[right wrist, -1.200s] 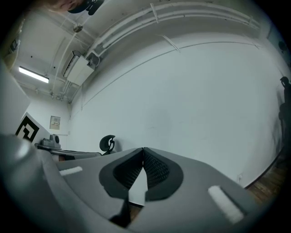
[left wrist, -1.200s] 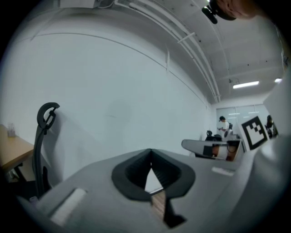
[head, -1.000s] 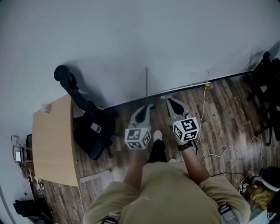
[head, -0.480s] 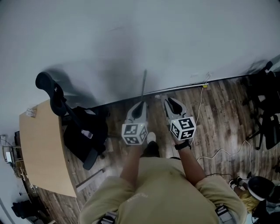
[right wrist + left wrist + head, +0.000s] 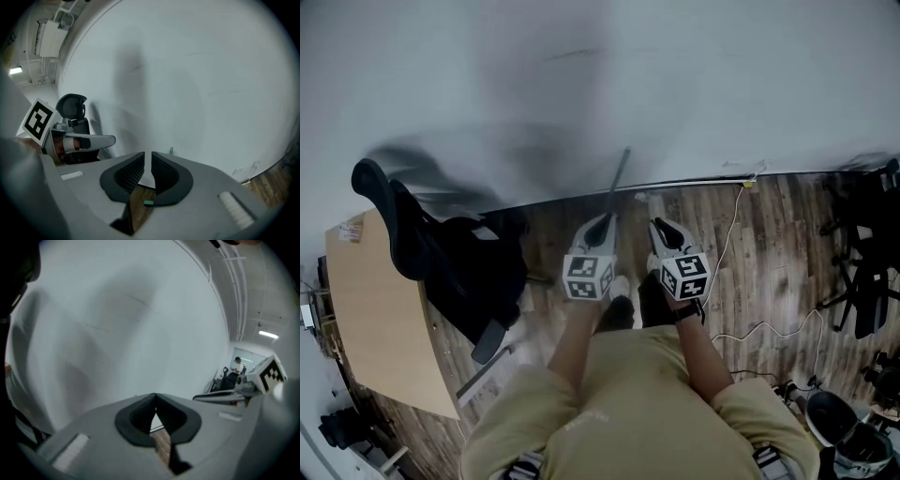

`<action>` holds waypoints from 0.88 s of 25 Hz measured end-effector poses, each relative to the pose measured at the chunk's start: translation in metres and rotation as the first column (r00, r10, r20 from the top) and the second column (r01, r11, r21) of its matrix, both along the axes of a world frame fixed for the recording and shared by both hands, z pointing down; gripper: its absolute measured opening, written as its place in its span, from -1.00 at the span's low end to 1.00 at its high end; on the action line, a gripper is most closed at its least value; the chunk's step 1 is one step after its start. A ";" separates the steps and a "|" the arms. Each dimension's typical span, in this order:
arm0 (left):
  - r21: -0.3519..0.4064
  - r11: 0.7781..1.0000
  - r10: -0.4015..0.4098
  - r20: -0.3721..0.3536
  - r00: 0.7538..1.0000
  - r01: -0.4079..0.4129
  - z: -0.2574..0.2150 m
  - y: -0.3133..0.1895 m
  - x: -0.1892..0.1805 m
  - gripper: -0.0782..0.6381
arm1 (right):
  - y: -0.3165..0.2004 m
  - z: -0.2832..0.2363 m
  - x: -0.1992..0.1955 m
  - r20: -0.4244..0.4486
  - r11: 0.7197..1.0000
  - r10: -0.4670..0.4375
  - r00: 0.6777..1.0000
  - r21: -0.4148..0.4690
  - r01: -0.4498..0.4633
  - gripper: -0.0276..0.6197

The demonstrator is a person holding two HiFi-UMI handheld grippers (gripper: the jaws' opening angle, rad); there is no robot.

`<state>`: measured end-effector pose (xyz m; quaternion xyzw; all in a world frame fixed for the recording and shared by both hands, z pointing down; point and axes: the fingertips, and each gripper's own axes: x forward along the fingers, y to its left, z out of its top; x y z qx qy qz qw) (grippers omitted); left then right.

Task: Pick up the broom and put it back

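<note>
The broom shows only as a thin grey pole (image 5: 617,183) leaning against the white wall in the head view. Its foot is hidden behind my left gripper (image 5: 598,225). The left gripper's jaw tips meet and hold nothing; it points at the wall just below the pole. My right gripper (image 5: 665,231) is beside it to the right and apart from the pole. Its jaws have just been closing to a thin slit, with nothing between them. A small green bit (image 5: 148,203) lies on the floor beneath the right gripper (image 5: 151,174).
A black office chair (image 5: 441,267) stands left of me against a wooden table (image 5: 380,328). A white cable (image 5: 727,239) trails over the plank floor to the right. More dark chairs (image 5: 862,272) stand at the far right. A person (image 5: 237,365) sits far off.
Both grippers have sunk lower in front of the person. The view has swung, so chair and table sit further left. The broom pole still leans on the wall.
</note>
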<state>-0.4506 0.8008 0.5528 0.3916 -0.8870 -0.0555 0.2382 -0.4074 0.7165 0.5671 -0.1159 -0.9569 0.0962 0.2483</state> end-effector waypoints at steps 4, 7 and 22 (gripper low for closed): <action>-0.026 1.000 -0.018 -0.051 0.999 0.016 0.039 -0.004 -0.022 -0.78 | -0.007 0.054 -0.020 -0.091 1.000 -0.026 0.995 -0.016 0.025 -0.67; -0.043 0.998 -0.043 -0.076 0.996 0.040 0.072 -0.007 -0.044 -0.78 | -0.016 0.100 -0.044 -0.143 0.998 -0.036 0.989 -0.060 0.028 -0.56; -0.126 0.986 -0.128 -0.173 0.977 0.107 0.183 -0.007 -0.116 -0.78 | -0.005 0.295 -0.163 -0.320 0.980 -0.108 0.941 -0.194 0.047 -0.15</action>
